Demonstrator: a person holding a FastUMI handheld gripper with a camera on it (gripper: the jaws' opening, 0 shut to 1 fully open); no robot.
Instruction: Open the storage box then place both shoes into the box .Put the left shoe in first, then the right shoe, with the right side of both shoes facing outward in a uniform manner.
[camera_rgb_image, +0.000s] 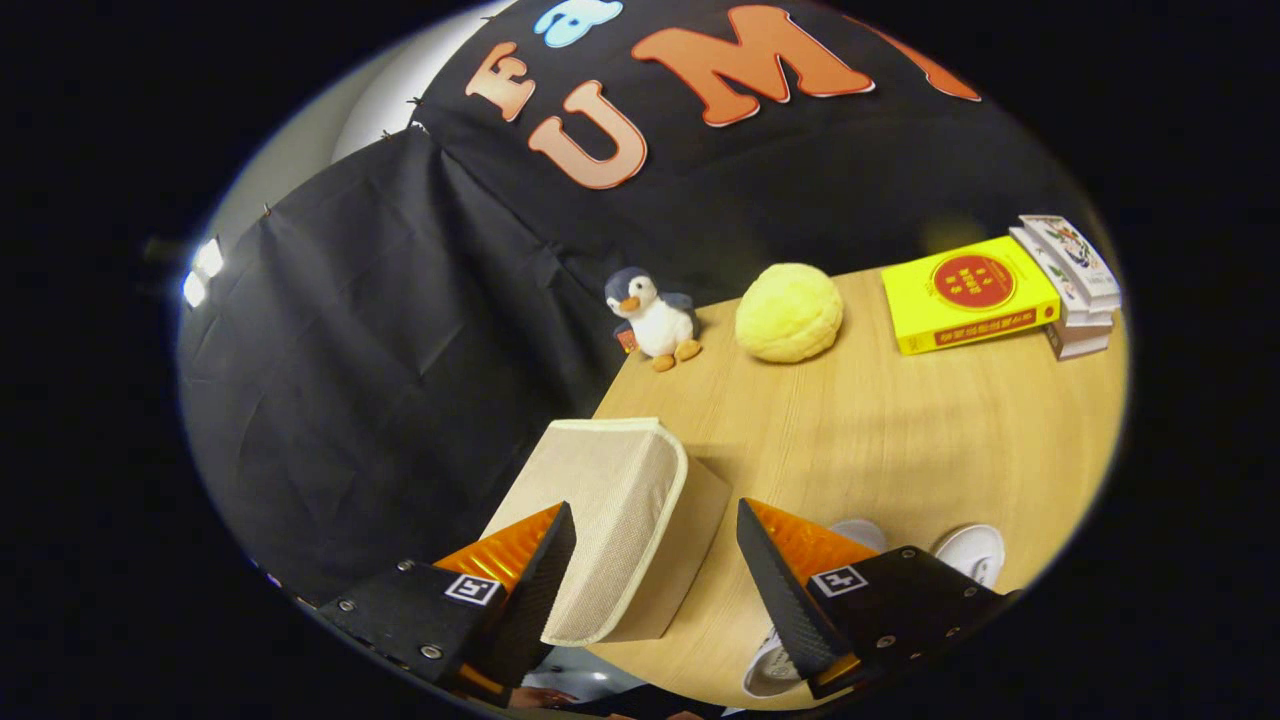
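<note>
A beige fabric storage box (610, 520) with a piped lid stands on the wooden table (900, 450) near its left edge. The lid looks down on the box. My gripper (655, 508) is open, and the box sits between its fingers. The left finger is right against the lid's edge, while the right finger stands a little off the box's side. White shoes (968, 553) lie on the table just behind the right finger and are mostly hidden by it. I cannot tell which shoe is which.
Near the table's far edge sit a penguin plush (655, 318) and a round yellow plush (789, 312). To their right a yellow book (968, 293) lies beside a stack of books (1075, 285). The table's left edge drops off beside the box.
</note>
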